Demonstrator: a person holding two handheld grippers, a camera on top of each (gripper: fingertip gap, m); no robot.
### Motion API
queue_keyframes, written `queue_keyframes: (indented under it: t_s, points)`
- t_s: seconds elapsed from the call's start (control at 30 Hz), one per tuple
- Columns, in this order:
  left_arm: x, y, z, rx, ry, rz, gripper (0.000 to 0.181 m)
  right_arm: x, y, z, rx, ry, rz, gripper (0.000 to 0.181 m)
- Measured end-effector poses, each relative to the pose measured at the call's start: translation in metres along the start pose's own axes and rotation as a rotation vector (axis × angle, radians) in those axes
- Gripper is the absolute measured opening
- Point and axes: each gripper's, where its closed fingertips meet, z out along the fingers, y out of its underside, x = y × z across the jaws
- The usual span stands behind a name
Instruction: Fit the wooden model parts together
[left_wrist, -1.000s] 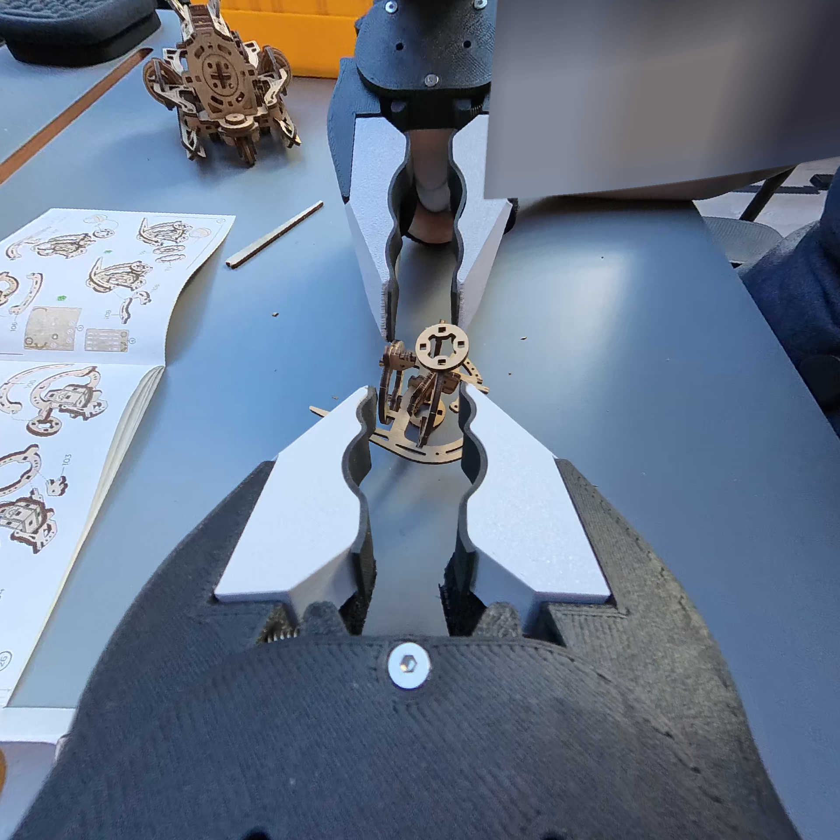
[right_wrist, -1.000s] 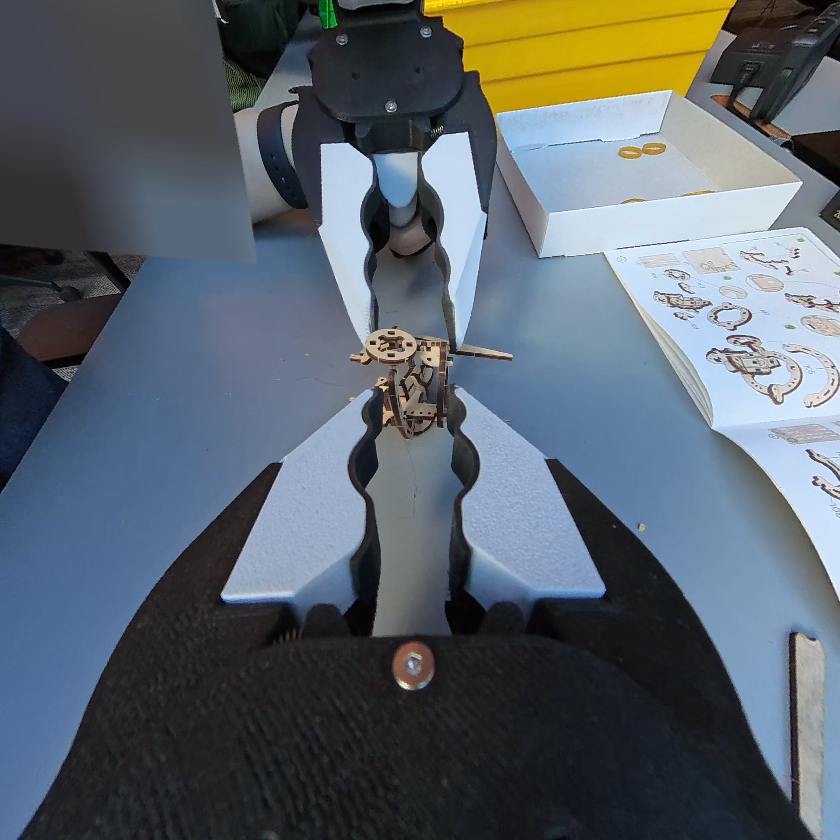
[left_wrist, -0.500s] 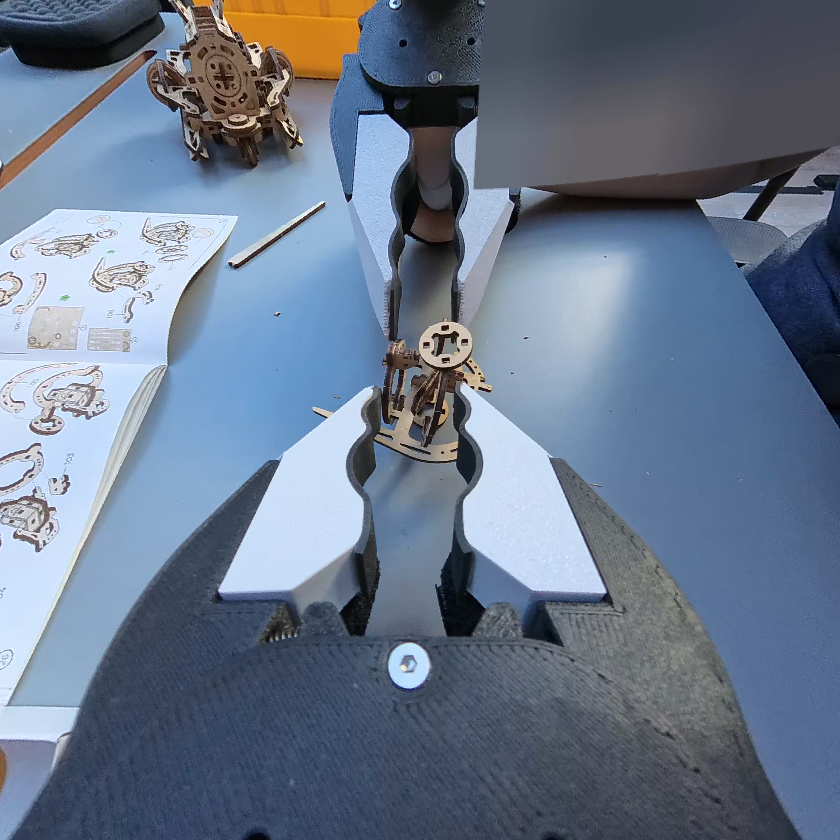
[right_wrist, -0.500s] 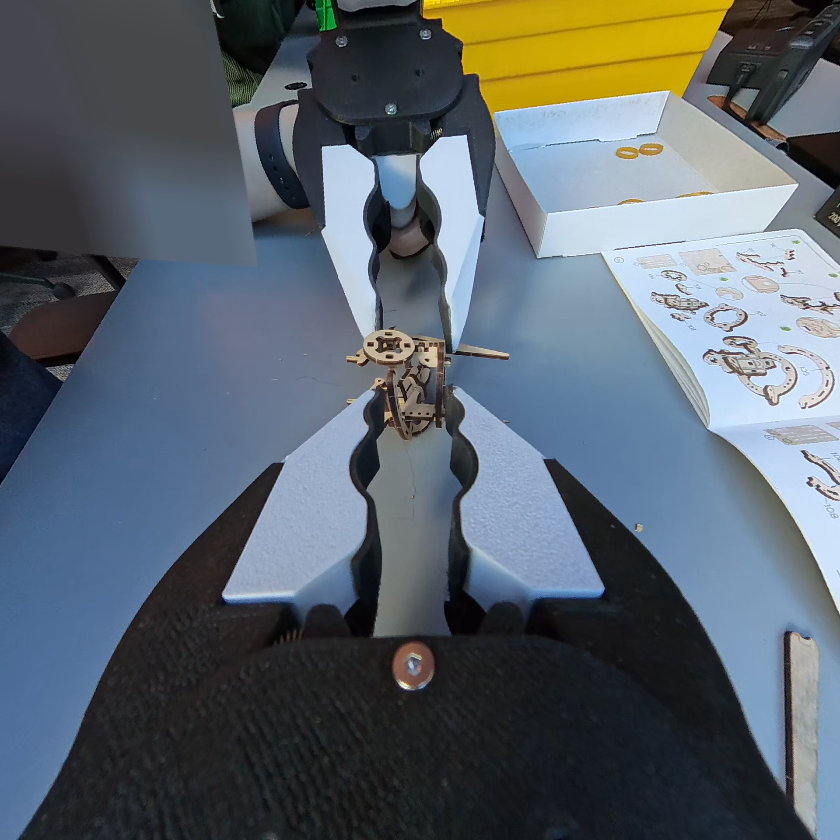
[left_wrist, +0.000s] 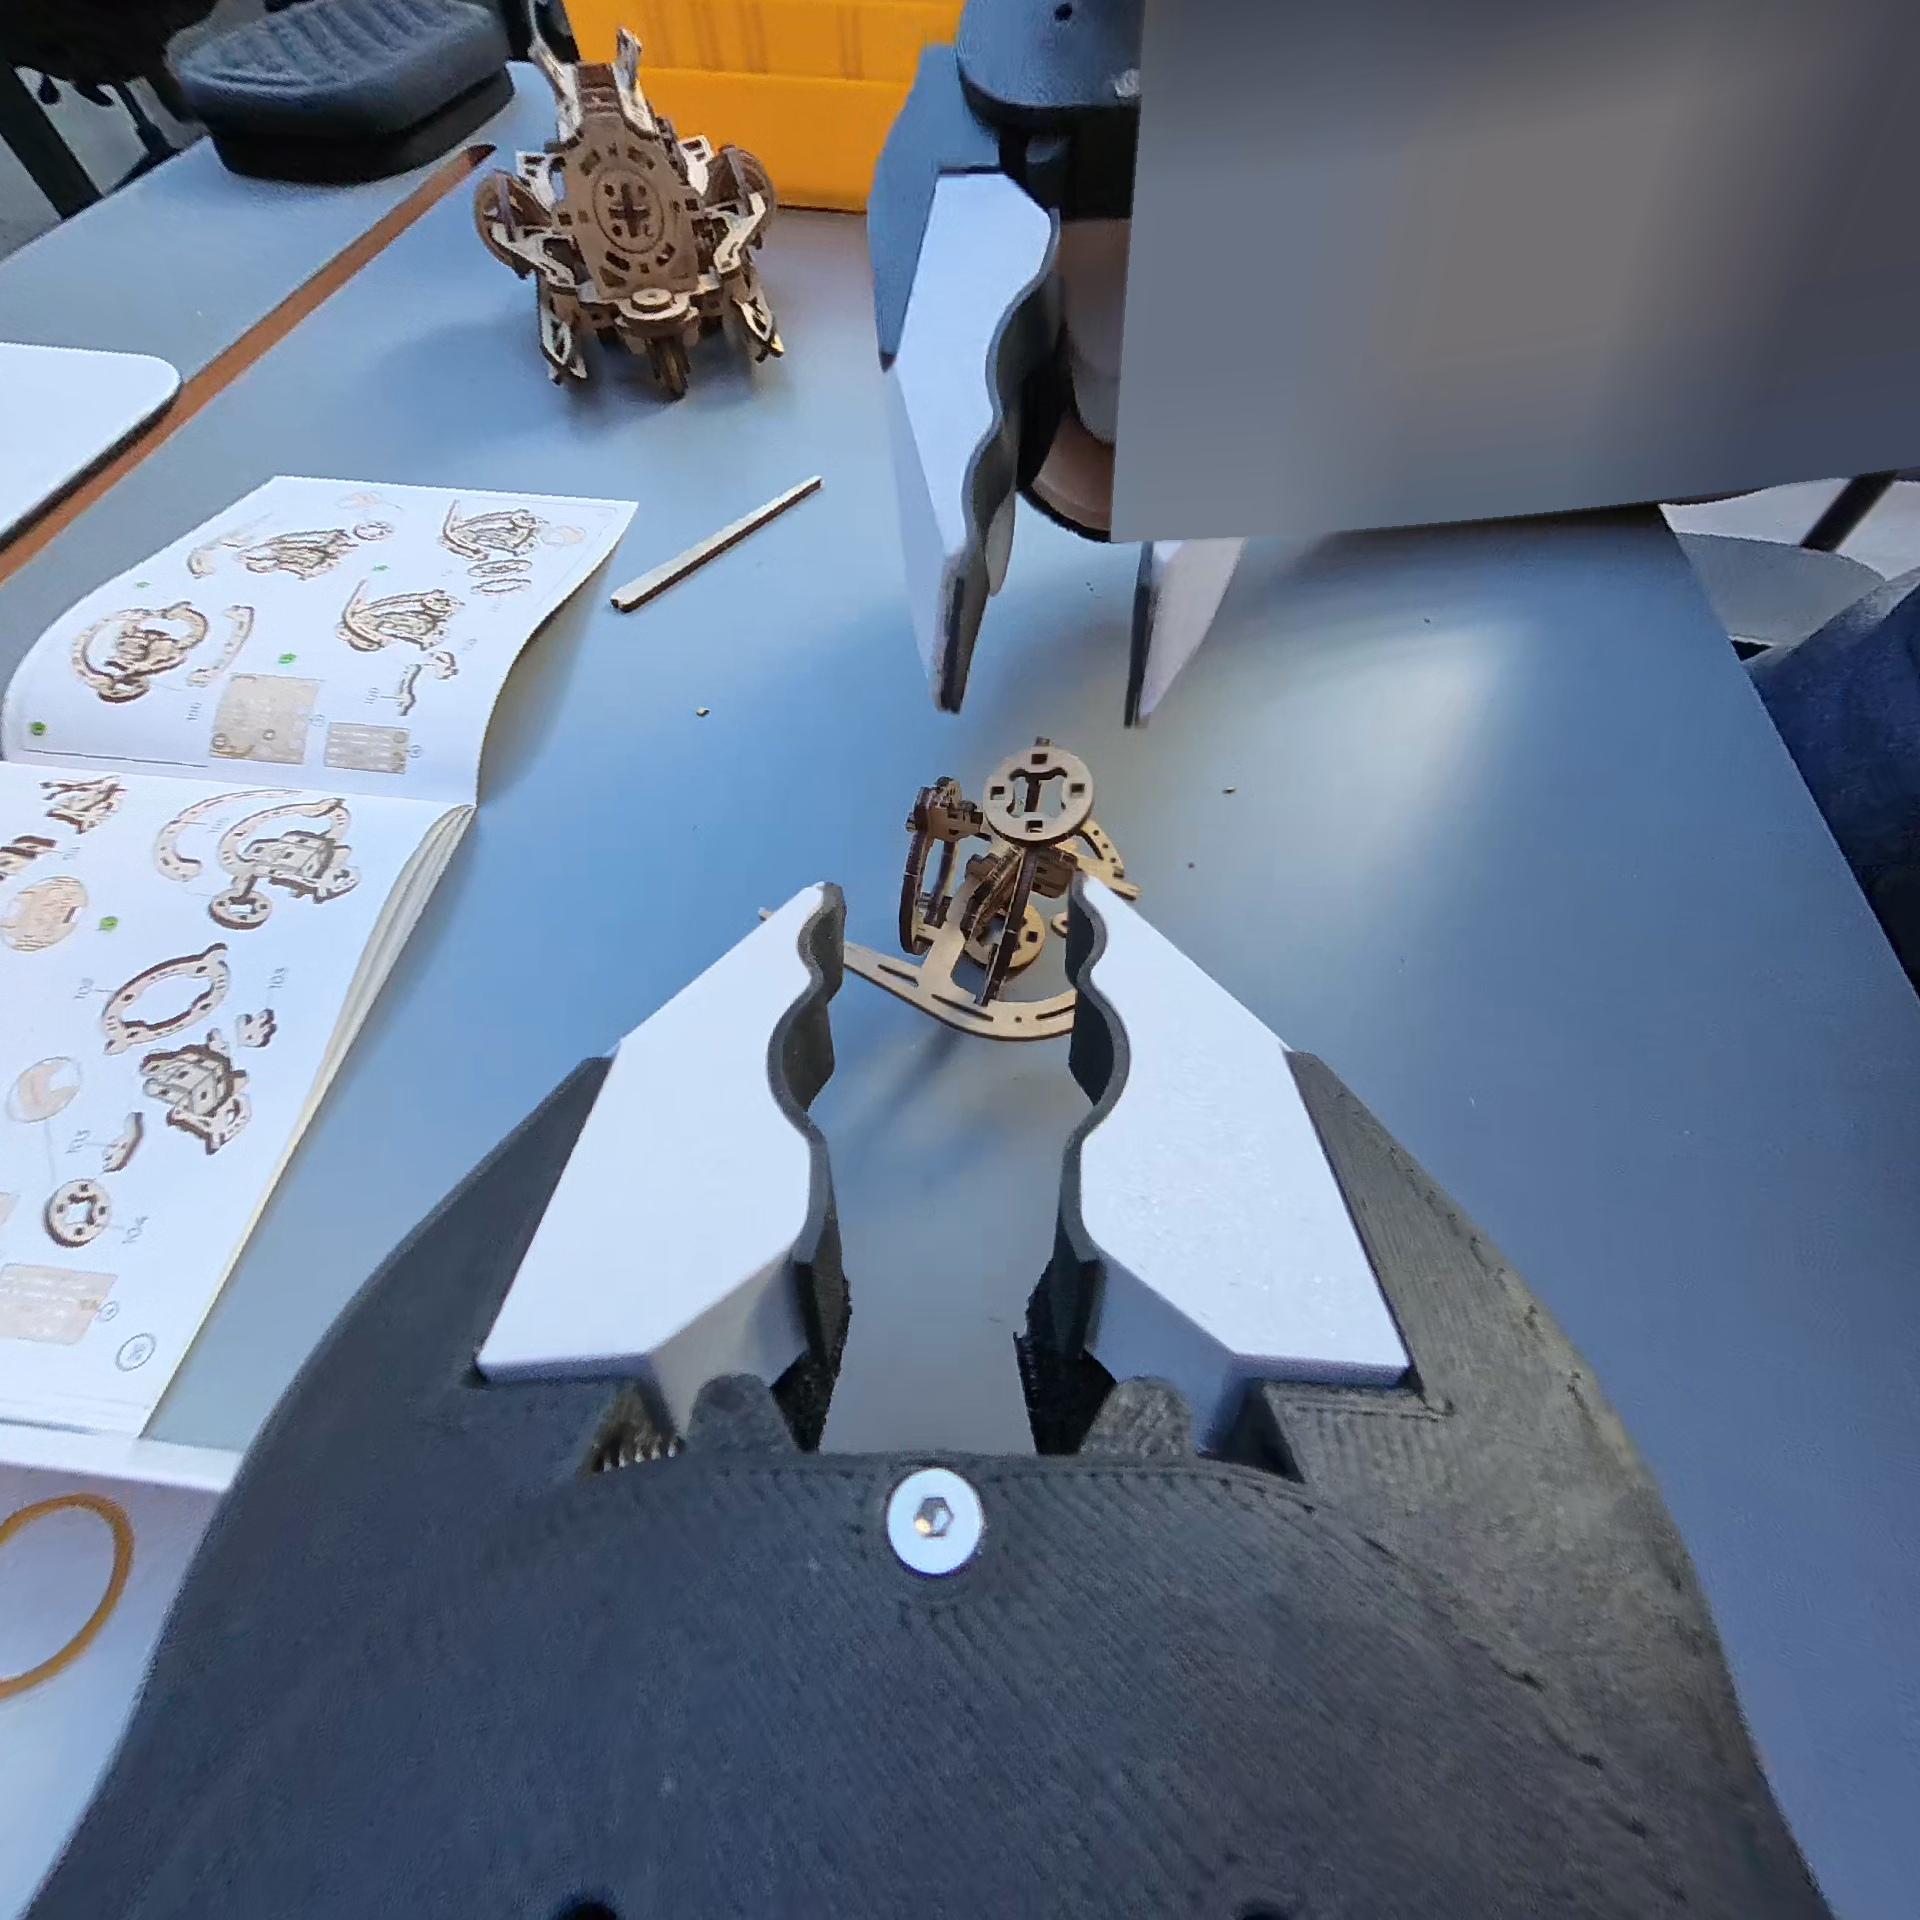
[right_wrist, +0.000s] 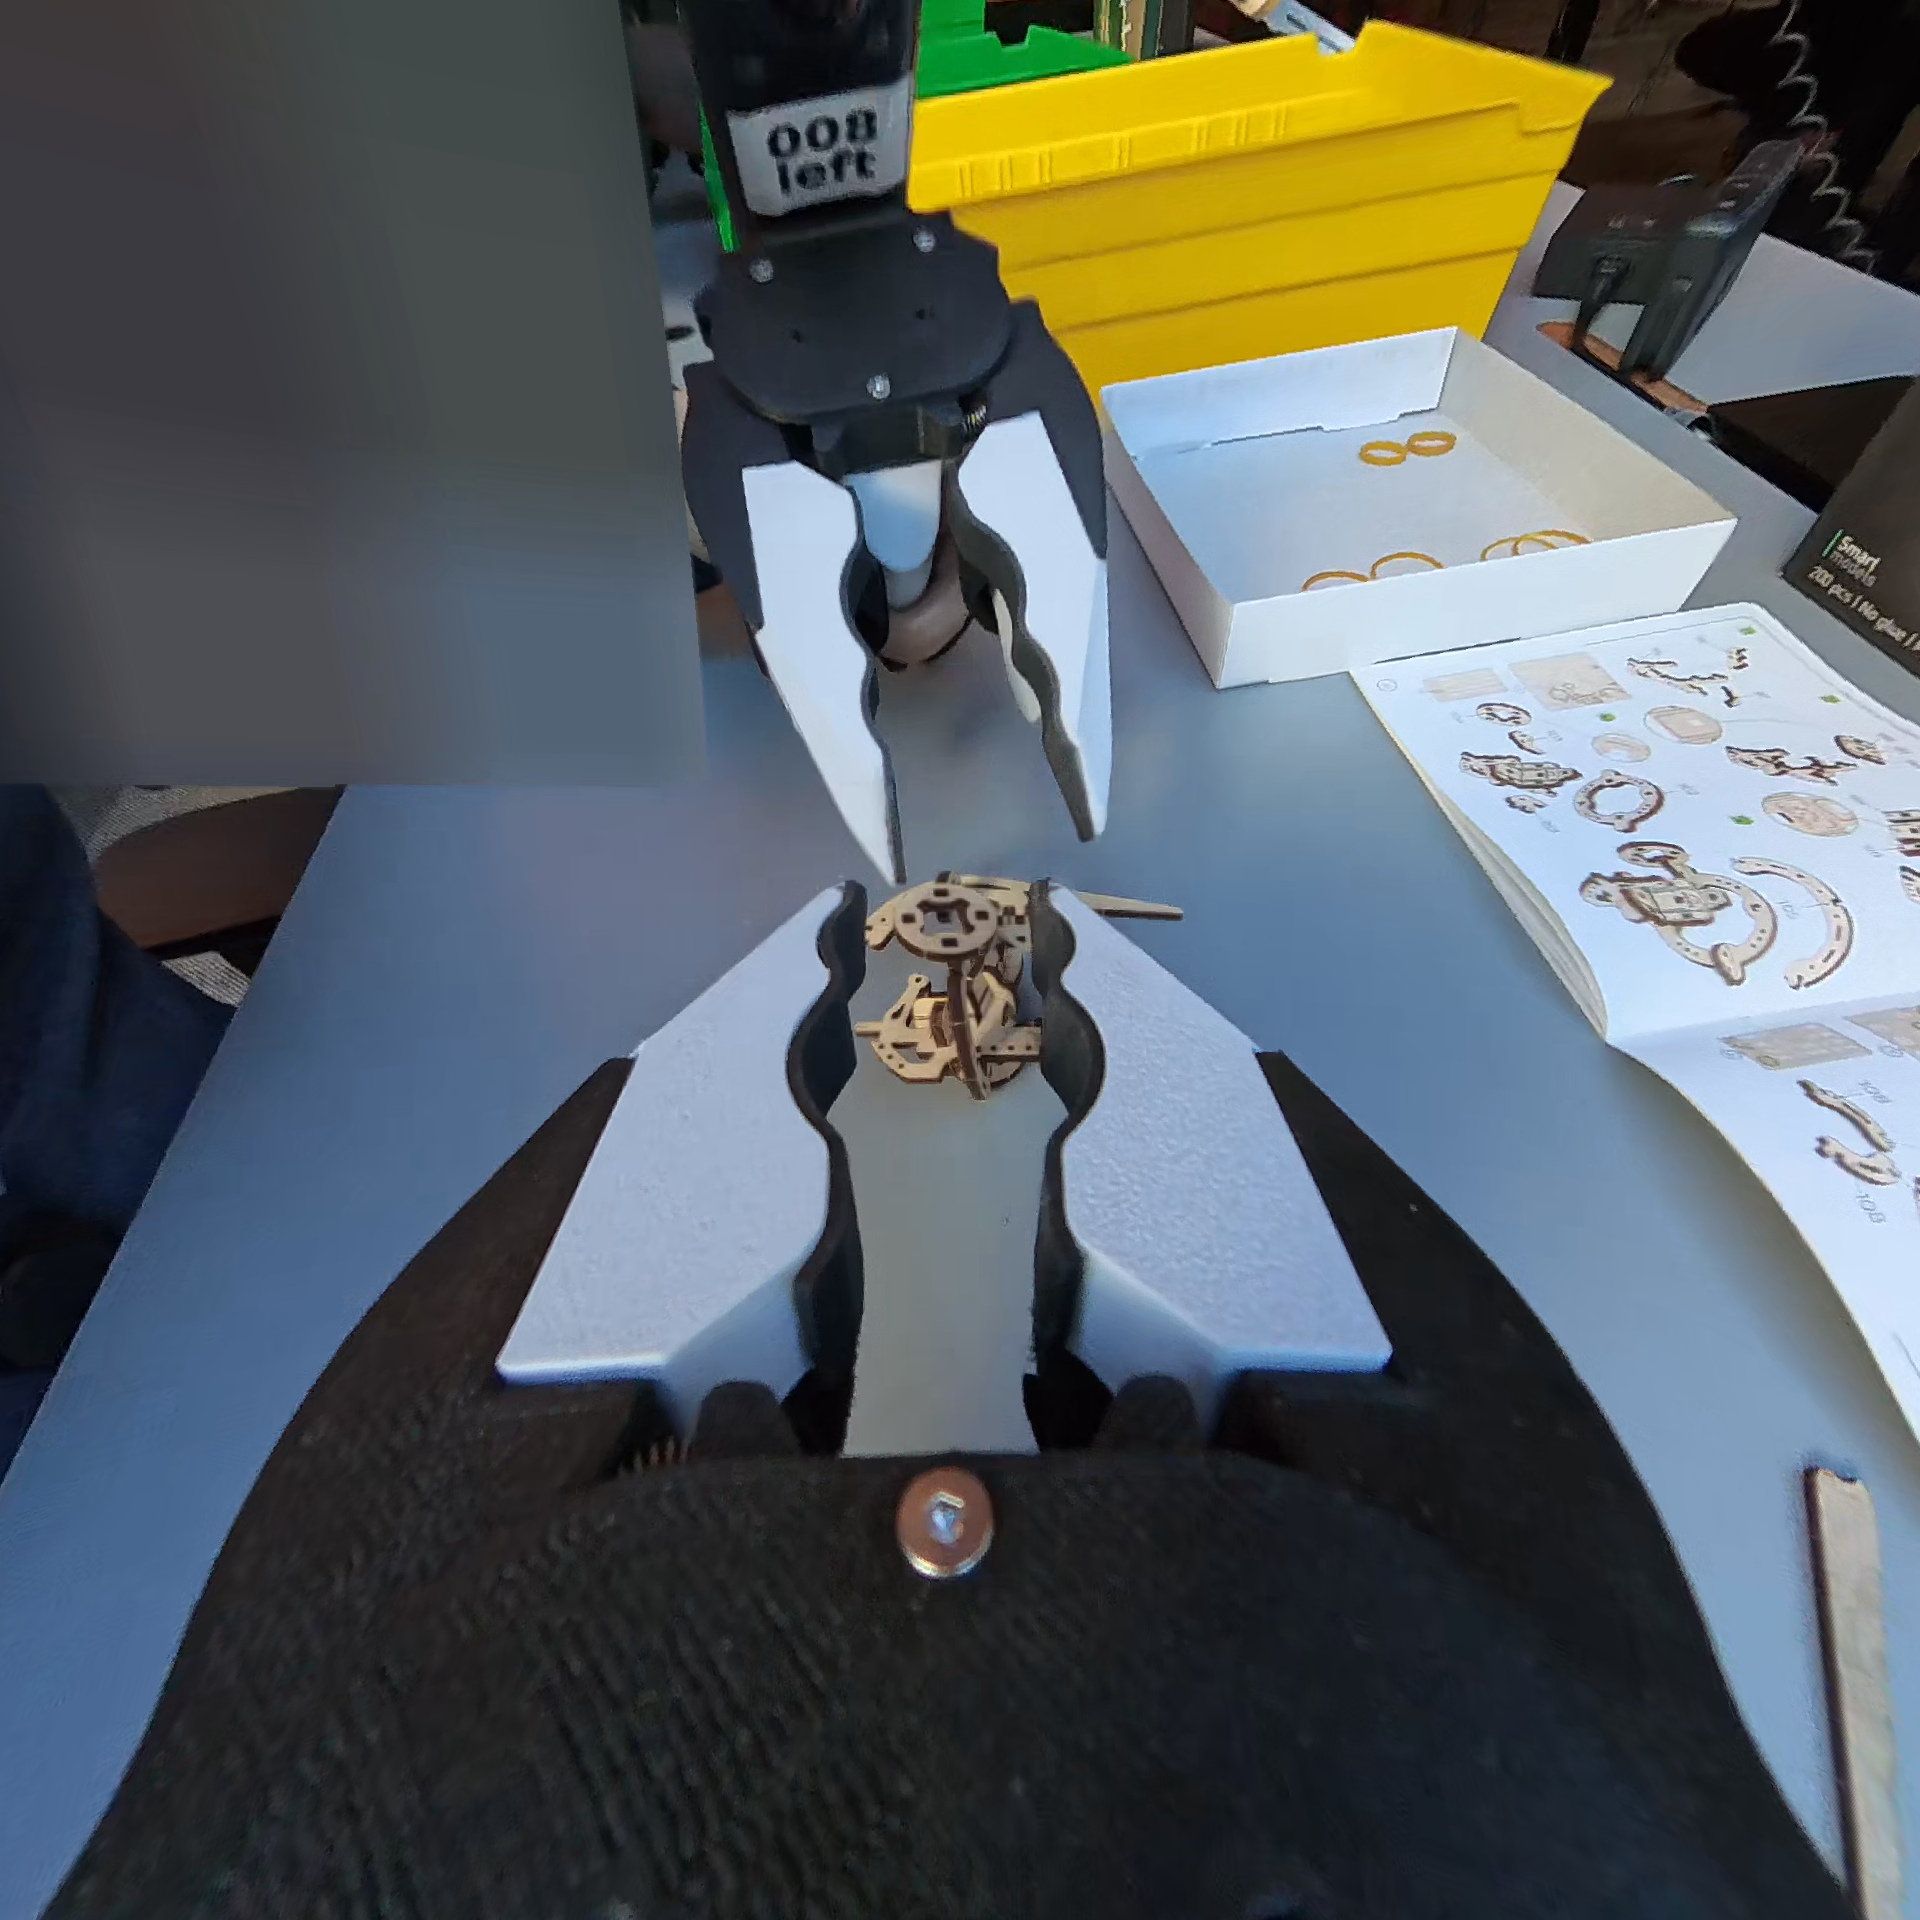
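Wooden model (left_wrist: 992, 904) stands between both open grippers, left gripper (left_wrist: 951, 914) and right gripper (right_wrist: 948, 914).

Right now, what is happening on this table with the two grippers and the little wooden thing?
A person is working with two hand-held grippers on a small wooden assembly that stands on the grey table. The left gripper is open, its fingertips on either side of the assembly without gripping it. The right gripper faces it from the opposite side, also open. An instruction booklet lies open nearby.
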Motion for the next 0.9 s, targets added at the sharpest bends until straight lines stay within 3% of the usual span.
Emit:
queue_keyframes:
  t_s: [0.2, 0.9]
  points:
    - [0.011, -0.005, -0.002, 0.018, 0.019, 0.031, 0.022, 0.002, 0.005, 0.009, -0.028, 0.01, 0.026, 0.028]
    - [0.015, 0.002, 0.008, -0.017, 0.041, 0.031, 0.016, -0.001, 0.008, 0.01, -0.038, 0.009, -0.002, 0.025]
